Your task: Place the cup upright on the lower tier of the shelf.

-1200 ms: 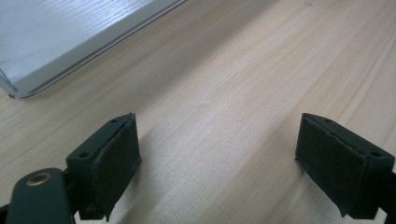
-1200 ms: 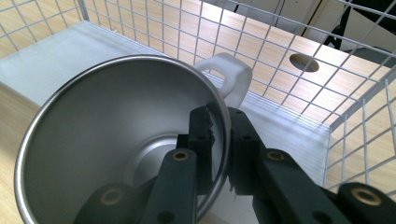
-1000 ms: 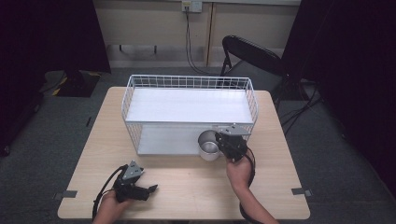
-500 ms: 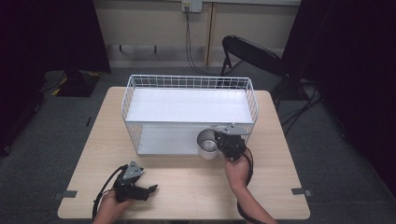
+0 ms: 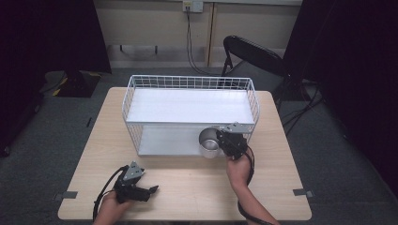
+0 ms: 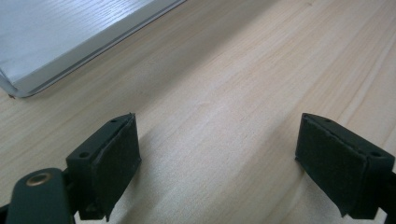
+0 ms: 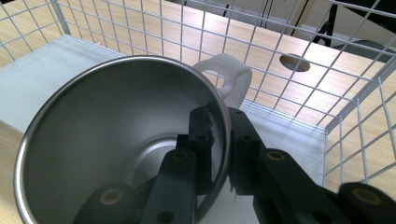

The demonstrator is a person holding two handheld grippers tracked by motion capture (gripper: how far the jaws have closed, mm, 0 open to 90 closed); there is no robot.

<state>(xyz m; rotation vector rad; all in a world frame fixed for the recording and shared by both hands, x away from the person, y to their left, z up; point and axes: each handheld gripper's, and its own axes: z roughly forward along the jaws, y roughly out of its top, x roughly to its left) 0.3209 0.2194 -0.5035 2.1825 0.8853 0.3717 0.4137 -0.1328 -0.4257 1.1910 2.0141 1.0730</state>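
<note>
A steel mug (image 5: 208, 139) with a white handle (image 7: 228, 77) stands at the front right of the lower shelf (image 5: 162, 140) of a white wire rack (image 5: 187, 82). My right gripper (image 5: 218, 140) is shut on the mug's rim (image 7: 219, 122), one jaw inside the mug (image 7: 102, 126) and one outside, just below the handle. At the table's front left, my left gripper (image 5: 151, 190) rests low over the bare wood. In the left gripper view, the left gripper (image 6: 217, 154) stands open with nothing between its pads.
The rack has a white upper shelf (image 5: 190, 105) with wire walls (image 7: 280, 32) and takes up the far half of the wooden table (image 5: 197, 183). A corner of the lower shelf (image 6: 56, 32) lies ahead of my left gripper. A black chair (image 5: 253, 54) stands behind the table.
</note>
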